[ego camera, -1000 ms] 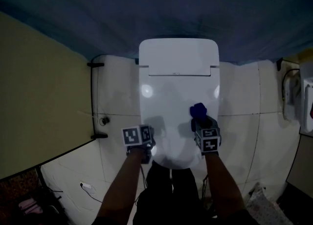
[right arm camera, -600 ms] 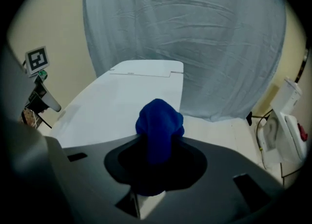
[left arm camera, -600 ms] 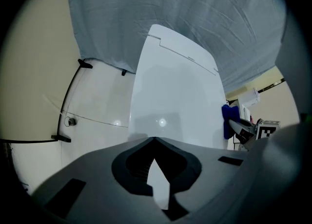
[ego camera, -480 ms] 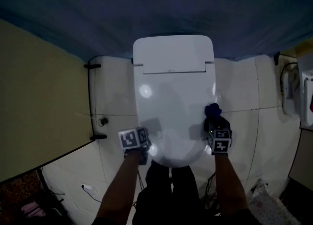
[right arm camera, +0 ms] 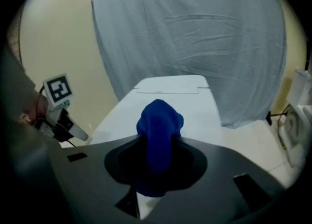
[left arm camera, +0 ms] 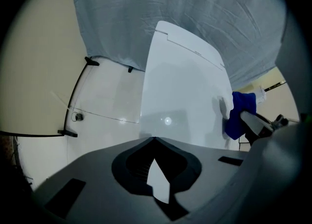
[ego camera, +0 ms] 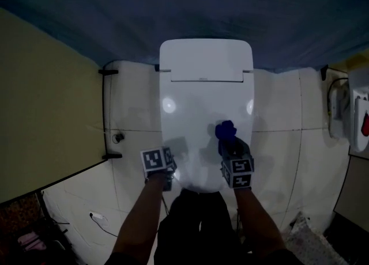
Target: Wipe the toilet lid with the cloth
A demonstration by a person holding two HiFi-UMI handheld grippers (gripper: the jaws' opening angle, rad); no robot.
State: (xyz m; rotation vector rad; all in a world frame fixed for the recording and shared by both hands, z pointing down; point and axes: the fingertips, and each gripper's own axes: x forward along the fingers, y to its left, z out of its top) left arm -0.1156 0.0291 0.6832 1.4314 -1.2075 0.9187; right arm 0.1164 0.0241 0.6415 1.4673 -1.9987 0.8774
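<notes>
The white toilet lid (ego camera: pixel 202 108) is down and fills the middle of the head view. My right gripper (ego camera: pixel 229 143) is shut on a bunched blue cloth (ego camera: pixel 225 131), which rests on the lid's right-centre part. In the right gripper view the cloth (right arm camera: pixel 158 121) bulges up out of the right gripper (right arm camera: pixel 158 140), with the lid (right arm camera: pixel 195 106) ahead. My left gripper (ego camera: pixel 170 166) hovers by the lid's front left edge, shut and holding nothing. The left gripper view shows the left gripper (left arm camera: pixel 155 140), the lid (left arm camera: pixel 180 86) and the cloth (left arm camera: pixel 241 111) at far right.
A blue-grey curtain (ego camera: pixel 202 4) hangs behind the toilet. A beige wall (ego camera: pixel 46 114) and a black rail (ego camera: pixel 104 114) bound the left side. On the right hangs a white wall unit (ego camera: pixel 351 120). A small cable (ego camera: pixel 98 219) lies on the white tile floor (ego camera: pixel 132 200).
The right gripper carried the cloth out to the lid's right edge, then back left toward the middle. The left gripper stayed by the front left edge.
</notes>
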